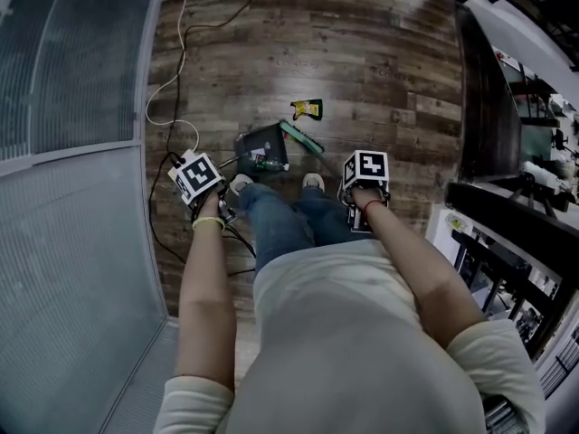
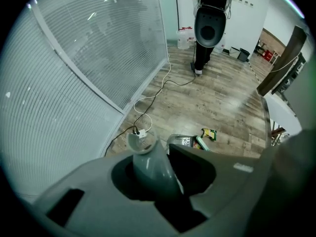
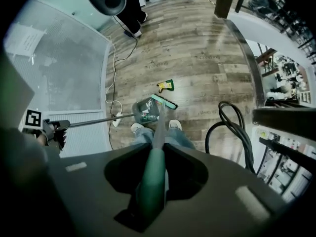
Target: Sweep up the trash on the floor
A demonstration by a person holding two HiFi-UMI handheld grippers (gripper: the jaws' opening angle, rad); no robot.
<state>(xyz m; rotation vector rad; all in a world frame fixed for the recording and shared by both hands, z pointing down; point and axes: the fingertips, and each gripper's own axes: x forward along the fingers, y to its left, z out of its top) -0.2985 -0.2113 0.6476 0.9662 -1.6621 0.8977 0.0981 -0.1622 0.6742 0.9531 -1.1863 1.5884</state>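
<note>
A yellow wrapper [image 1: 307, 108] is seen on the wooden floor [image 1: 362, 43], just beyond the green broom head [image 1: 300, 136], at its 12 o'clock in the head view. The broom head's long axis is laid from 10 to 4 o'clock. The dustpan [image 1: 262, 147] is set at the wrapper's 7 o'clock, so a pull that way is judged needed. The broom handle [image 3: 159, 127] is clamped by the right gripper [image 3: 153, 181], the nearer one. The dustpan handle [image 2: 147, 159] is clamped by the left gripper [image 2: 160, 181].

A yellow-green wrapper [image 1: 307, 108] lies flat, alone. At its 7 o'clock sits my dark dustpan [image 1: 262, 145], with trash bits inside. My green broom [image 1: 300, 137] rests its head at the dustpan's 2 o'clock.
</note>
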